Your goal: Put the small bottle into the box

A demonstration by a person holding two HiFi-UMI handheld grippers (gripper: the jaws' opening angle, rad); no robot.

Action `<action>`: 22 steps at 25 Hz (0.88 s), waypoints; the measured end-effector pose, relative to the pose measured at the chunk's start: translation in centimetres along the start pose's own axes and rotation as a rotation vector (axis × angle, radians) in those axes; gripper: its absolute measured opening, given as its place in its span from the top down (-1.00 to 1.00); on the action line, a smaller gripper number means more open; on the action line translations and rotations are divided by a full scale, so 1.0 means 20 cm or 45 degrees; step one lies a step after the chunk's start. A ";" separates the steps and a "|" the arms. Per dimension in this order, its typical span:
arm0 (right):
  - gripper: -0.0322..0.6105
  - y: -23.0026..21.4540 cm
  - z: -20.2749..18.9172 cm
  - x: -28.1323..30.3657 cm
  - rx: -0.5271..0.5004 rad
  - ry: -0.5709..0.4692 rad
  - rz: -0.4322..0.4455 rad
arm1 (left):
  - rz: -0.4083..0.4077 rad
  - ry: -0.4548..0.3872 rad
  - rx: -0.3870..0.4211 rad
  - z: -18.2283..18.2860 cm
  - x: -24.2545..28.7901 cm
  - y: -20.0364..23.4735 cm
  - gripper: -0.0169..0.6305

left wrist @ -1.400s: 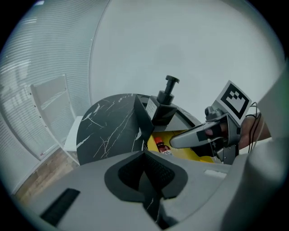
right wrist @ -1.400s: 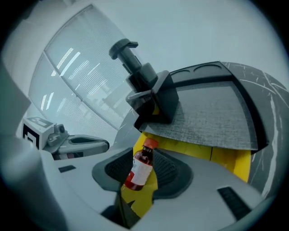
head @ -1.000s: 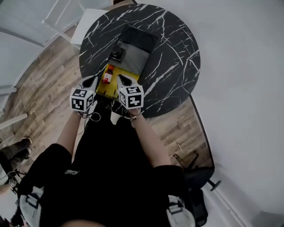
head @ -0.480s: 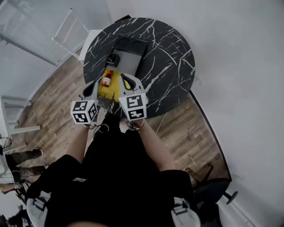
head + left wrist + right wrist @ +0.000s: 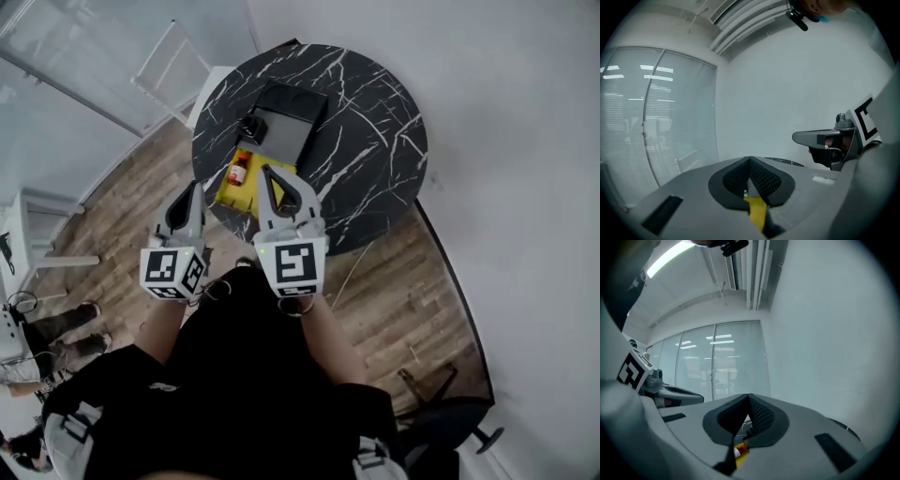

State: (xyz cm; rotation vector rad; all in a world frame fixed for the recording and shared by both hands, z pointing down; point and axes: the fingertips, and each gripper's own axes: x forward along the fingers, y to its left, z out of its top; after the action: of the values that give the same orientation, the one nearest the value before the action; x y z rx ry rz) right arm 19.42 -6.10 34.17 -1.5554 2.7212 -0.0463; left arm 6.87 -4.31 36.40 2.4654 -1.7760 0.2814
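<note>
The small bottle [image 5: 238, 172], with a red label, lies on a yellow pad [image 5: 246, 186] at the near left edge of the round black marble table [image 5: 375, 122]. Just beyond it stands the box [image 5: 281, 129], grey inside, with a dark lid [image 5: 298, 98] and a small black round thing [image 5: 251, 127] at its left side. My left gripper [image 5: 195, 187] is shut and empty, held left of the pad. Shut and empty too, my right gripper [image 5: 266, 172] points at the pad's right part. Through the right gripper's [image 5: 749, 397] jaw gap the bottle [image 5: 739, 451] shows; the left gripper's [image 5: 750, 161] gap shows the yellow pad [image 5: 757, 213].
A white frame chair [image 5: 178, 66] stands beyond the table's left. A white stand [image 5: 37, 234] and a person's shoes [image 5: 61, 323] are on the wooden floor at left. A white wall runs along the right, and a dark chair base [image 5: 441, 412] sits at the bottom right.
Both grippers have drawn back from over the yellow pad toward my body and risen nearer the head camera. The bottle stays on the pad.
</note>
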 end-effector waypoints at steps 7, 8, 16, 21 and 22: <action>0.91 0.06 0.07 0.02 -0.127 -0.014 0.016 | -0.025 -0.013 -0.008 0.06 -0.04 0.04 0.95; 0.91 0.06 0.07 0.03 -0.158 -0.009 0.015 | -0.038 -0.006 -0.004 0.06 -0.04 0.04 0.95; 0.91 0.20 0.15 0.03 -0.155 -0.019 -0.048 | -0.086 -0.084 0.044 0.15 -0.12 0.10 0.95; 0.91 0.25 0.22 -0.01 -0.214 -0.010 -0.077 | -0.110 -0.131 0.001 0.19 -0.15 0.12 0.95; 0.91 0.25 0.25 -0.02 -0.223 -0.017 -0.090 | -0.115 -0.138 -0.007 0.20 -0.15 0.14 0.95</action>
State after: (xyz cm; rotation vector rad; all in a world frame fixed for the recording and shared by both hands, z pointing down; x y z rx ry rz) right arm 15.38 -3.37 29.07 -1.6870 2.7239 0.2072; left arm 3.74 -3.09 31.80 2.5946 -1.6947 0.1382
